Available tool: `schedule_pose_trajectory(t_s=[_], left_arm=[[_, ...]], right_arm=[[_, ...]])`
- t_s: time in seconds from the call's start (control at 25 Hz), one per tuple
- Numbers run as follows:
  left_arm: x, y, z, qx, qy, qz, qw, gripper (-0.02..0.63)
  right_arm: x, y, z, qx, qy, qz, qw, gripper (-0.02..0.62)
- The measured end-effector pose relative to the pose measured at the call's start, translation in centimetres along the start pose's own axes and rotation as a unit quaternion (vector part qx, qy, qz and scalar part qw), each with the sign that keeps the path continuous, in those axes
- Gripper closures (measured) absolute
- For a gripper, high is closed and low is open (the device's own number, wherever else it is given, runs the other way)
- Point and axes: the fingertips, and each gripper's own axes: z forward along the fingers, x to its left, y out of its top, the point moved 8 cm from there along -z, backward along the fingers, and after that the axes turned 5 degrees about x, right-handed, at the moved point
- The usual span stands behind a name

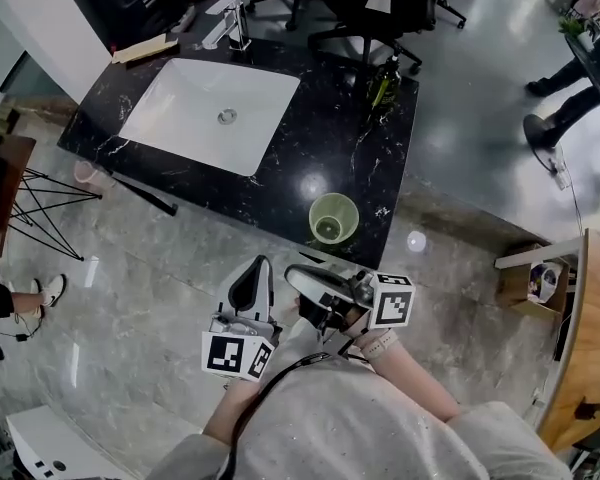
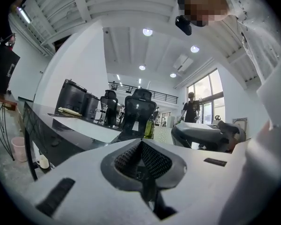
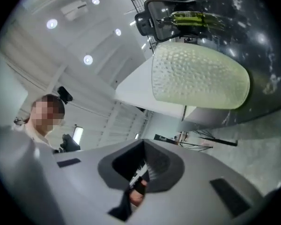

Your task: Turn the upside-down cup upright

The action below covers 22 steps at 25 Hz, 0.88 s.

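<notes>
The pale green dimpled cup stands mouth up on the black marble counter, close to its front edge. It fills the upper right of the right gripper view, which is rolled, and shows small in the left gripper view. Both grippers hang in front of my body, short of the counter and apart from the cup. My left gripper is shut and empty. My right gripper is also shut with nothing between its jaws; it lies beside the left one and shows in the left gripper view.
A white sink basin with a faucet is set into the counter's left half. A green bottle stands at the far right edge. Office chairs stand behind. A wire stool is at left, a wooden shelf at right.
</notes>
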Motion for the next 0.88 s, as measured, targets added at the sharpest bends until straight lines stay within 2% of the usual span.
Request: schedule_pose_trajectory(t_s=[0.16,0.2,0.28,0.36,0.44,0.52,0.6,0.72,0.88], left_arm=[[-0.6,0.6,0.6,-0.008,-0.006,0.008,0.9999,0.600],[-0.7,0.8,0.7,-0.009,-0.007,0.012,0.9999,0.600],[-0.9,1.0,0.9,-0.011,-0.009,0.019,0.9997,0.600],[-1.0,1.1,1.2,-0.013,-0.010,0.023,0.9996,0.600],[-1.3,1.1,1.7,-0.014,-0.012,0.025,0.9995,0.600],[-1.8,1.0,2.3,-0.015,-0.017,0.029,0.9993,0.600],[-2.3,1.1,2.8,-0.014,-0.022,0.035,0.9991,0.600],[-3.0,1.3,3.3,-0.015,-0.027,0.042,0.9987,0.600],[-3.8,1.0,3.8,-0.009,-0.037,0.043,0.9984,0.600]], right_arm=[[0.4,0.7,0.1,0.029,-0.059,-0.007,0.998,0.588],[0.6,0.8,0.2,0.040,-0.079,-0.022,0.996,0.588],[1.3,1.0,0.3,0.069,-0.122,-0.086,0.986,0.589],[2.0,1.3,0.5,0.093,-0.164,-0.170,0.967,0.588],[2.4,1.5,0.6,0.112,-0.200,-0.249,0.941,0.589],[2.6,1.5,0.6,0.127,-0.231,-0.310,0.914,0.589],[2.6,1.5,0.4,0.131,-0.255,-0.350,0.892,0.589],[2.6,1.7,-0.3,0.121,-0.283,-0.381,0.872,0.589],[2.8,2.0,-1.6,0.118,-0.302,-0.395,0.860,0.589]])
